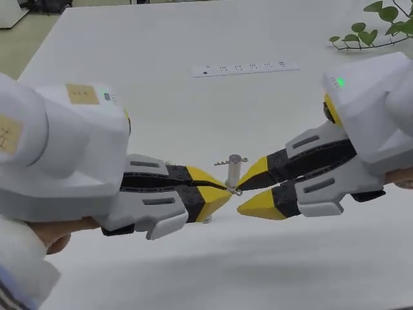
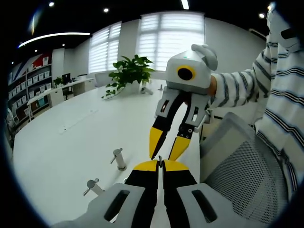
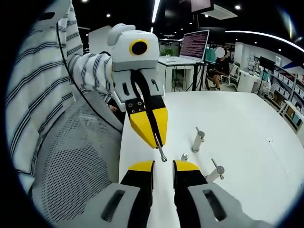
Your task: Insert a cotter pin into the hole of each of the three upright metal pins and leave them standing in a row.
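The left tool point(image 1: 226, 191) has yellow wedge-shaped tips pressed together on a thin wire cotter pin point(image 3: 161, 149). The pin's looped end sticks out past the tips. The right tool point(image 1: 241, 196) faces it, its own yellow tips spread apart. Just beside them, on the smooth white counter point(image 1: 161, 116), stand round grey metal posts with flat caps. The far post point(image 3: 198, 139) and the near post point(image 3: 215, 173) each carry a wire through the shaft near the top. A third post point(image 3: 184, 156) stands between them.
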`<state>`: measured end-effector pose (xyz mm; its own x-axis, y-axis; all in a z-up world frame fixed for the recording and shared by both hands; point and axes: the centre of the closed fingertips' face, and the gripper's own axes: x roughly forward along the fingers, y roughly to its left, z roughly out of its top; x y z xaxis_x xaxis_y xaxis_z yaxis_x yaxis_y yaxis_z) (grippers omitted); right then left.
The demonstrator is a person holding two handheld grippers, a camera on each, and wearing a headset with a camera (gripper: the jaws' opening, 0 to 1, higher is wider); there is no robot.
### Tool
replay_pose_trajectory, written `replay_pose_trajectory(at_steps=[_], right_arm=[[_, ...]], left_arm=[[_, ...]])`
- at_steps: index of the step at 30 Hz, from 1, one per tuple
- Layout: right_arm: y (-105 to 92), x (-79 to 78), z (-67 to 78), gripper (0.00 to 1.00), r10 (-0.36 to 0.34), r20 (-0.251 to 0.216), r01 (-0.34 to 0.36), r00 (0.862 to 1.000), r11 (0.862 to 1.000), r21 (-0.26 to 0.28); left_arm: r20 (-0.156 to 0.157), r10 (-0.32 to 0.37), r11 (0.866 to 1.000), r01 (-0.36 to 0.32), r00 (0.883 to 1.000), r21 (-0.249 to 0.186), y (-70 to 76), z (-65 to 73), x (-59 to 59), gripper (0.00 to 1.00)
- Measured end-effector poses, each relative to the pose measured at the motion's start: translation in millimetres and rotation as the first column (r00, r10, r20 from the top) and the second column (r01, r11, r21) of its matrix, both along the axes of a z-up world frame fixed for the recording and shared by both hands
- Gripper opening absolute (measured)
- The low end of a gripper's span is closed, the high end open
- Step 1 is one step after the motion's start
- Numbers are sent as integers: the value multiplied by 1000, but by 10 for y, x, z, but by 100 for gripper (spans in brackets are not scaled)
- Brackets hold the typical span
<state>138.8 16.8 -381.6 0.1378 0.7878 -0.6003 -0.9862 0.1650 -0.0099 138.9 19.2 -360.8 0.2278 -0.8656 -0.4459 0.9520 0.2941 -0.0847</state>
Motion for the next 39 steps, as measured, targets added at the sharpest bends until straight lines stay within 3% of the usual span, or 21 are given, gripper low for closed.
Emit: replay_pose_trajectory(at_steps=[7,19,30,39], right_arm=[[32,-52,-8,2,19,-8,-19,1000,1000,6],[54,-106,-35,0,41,-17,-41,999,999,-5],[60,-134,-66,0,77,15,-77,997,997,-32],[65,-136,-60,0,92,36,-91,995,995,-38]], left_arm=[[-1,-27,1000,27,1000,10,-6,-41,-55,0],[-4,-34,999,34,999,22,12,-94,-69,0],[-19,-27,999,27,999,23,33,-180,-102,0],[-16,-21,999,22,1000,48,47,-244,-95,0]])
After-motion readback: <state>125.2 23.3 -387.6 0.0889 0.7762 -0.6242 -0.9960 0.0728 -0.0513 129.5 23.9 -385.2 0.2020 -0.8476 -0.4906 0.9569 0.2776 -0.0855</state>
